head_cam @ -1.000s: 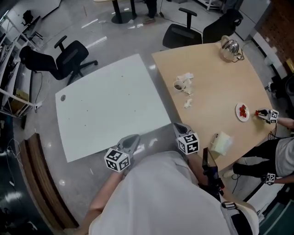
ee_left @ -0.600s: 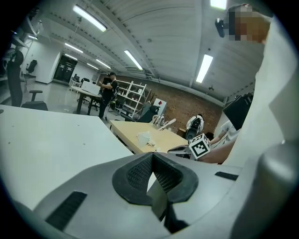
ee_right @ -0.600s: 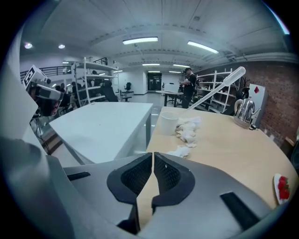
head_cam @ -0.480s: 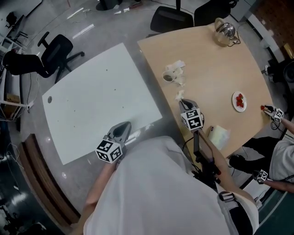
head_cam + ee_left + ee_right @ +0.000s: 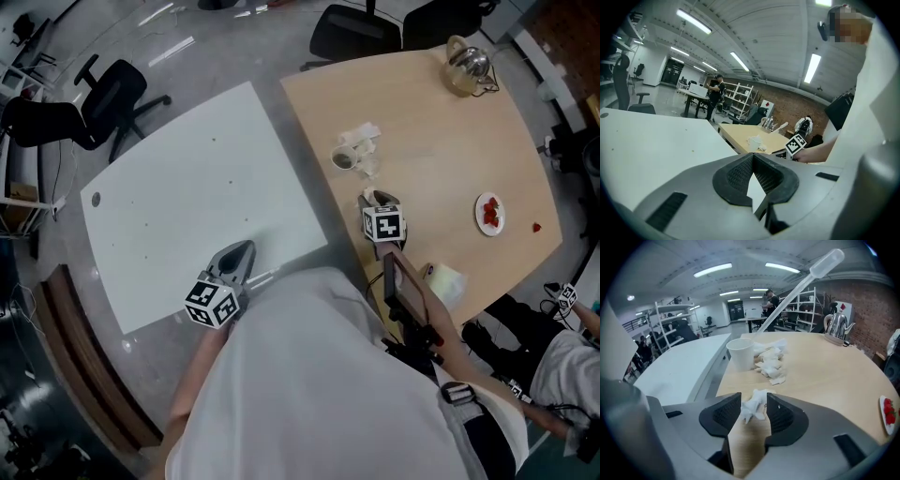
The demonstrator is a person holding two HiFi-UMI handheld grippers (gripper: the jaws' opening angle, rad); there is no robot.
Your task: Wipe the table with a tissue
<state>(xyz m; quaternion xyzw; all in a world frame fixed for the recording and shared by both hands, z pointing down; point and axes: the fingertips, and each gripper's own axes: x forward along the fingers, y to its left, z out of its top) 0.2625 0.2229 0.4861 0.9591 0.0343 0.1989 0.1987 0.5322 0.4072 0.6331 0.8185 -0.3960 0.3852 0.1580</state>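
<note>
Jaws just opened wide, the right gripper straddles a crumpled tissue on the table, wiping apparently not begun; left gripper closed, empty.

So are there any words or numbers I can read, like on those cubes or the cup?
No words or numbers can be read.
Cubes on the left gripper and right gripper: black-and-white square patterns, no letters.
Cup: plain white.
Far white sign with a red shape: too small to read.
</note>
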